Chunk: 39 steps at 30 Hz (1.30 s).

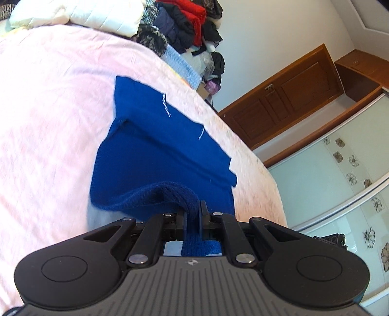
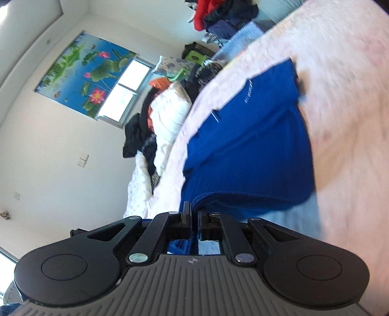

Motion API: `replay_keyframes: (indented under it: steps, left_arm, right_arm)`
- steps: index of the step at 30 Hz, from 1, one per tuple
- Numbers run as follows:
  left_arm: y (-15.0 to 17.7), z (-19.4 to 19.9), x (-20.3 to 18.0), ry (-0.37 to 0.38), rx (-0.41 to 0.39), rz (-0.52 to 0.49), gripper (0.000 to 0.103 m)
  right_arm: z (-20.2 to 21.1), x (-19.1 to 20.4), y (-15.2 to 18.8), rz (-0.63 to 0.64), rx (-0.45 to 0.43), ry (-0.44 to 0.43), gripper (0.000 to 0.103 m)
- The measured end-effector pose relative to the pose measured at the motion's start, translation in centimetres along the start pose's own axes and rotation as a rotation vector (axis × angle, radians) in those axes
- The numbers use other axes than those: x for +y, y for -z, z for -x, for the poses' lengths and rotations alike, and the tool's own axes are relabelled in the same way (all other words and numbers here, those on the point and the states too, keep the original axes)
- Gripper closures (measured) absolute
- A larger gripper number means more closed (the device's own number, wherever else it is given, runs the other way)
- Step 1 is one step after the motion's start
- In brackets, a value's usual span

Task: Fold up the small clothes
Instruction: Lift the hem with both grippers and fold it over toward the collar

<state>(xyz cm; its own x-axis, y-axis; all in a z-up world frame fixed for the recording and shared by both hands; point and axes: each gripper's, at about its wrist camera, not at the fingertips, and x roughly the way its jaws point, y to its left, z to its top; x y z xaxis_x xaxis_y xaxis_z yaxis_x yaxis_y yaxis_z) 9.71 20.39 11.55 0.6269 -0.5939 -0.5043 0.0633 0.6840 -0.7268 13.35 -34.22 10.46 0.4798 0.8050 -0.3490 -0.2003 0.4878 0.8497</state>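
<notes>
Left hand-held gripper [image 1: 193,214]: jaws narrow, clamped on a bunched fold of the blue knit garment [image 1: 155,155], the near edge of which rises off the bed between the pads. Right hand-held gripper [image 2: 194,215]: jaws almost closed, pinching a thin edge of the same blue knit garment [image 2: 255,145]; cloth shows in the slot behind the fingers.

Garment: near hem lifted by both grippers, the rest lying flat on the bed, with a crosswise crease partway up. Short white stitch marks [image 1: 166,107] on the far part.

Bed: covered with a pale pink sheet [image 1: 56,109], wrinkled; views blurred near the edges.

Far end of bed: cream quilted bedding [image 1: 80,14] beside a heap of mixed clothes [image 1: 184,24], dark, red and patterned.

Room: wooden door [image 1: 287,97] and a floral-patterned glass panel [image 1: 340,170] in the left view; lotus-print blind [image 2: 85,73] over a bright window [image 2: 124,92] in the right view.
</notes>
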Motion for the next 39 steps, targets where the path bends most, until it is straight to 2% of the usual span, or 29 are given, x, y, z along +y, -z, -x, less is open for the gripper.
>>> replay_keyframes:
  steps: [6,15,24,30,34,37,39]
  left_arm:
    - [-4.7,-3.2,-0.4,0.01,-0.019,0.013,0.095]
    - [-11.1,-9.2,0.5,0.009,-0.029,0.038,0.095]
    - [-17.4,-15.9,1.9,-0.037,-0.027,0.063,0.095]
    - [-21.5,-21.5,4.6,-0.105,-0.035,0.121,0.095]
    - [-23.1,-25.8,7.7,-0.169,-0.023,0.208,0.095]
    - [-23.1,-28.5,8.1,-0.257,0.017,0.162,0.095]
    - [-22.9,-29.5,7.8,-0.299,0.029,0.112,0.095]
  right_arm:
    - [-2.1,-0.5,-5.5,0.011,-0.013,-0.019,0.094]
    - [-6.3,-3.4,-10.6,-0.033,-0.044,-0.022,0.094]
    - [-12.1,-6.8,-17.3,-0.074,-0.086,-0.031,0.094]
    - [-17.2,-10.7,-22.2,-0.125,-0.101,0.017,0.094]
    - [-20.9,-16.0,-24.3,-0.264,-0.122,0.08,0.093]
    - [-23.4,-18.4,-24.1,-0.319,-0.088,0.122,0.091]
    - [-23.9,-18.8,-23.9,-0.332,-0.092,0.109,0.088]
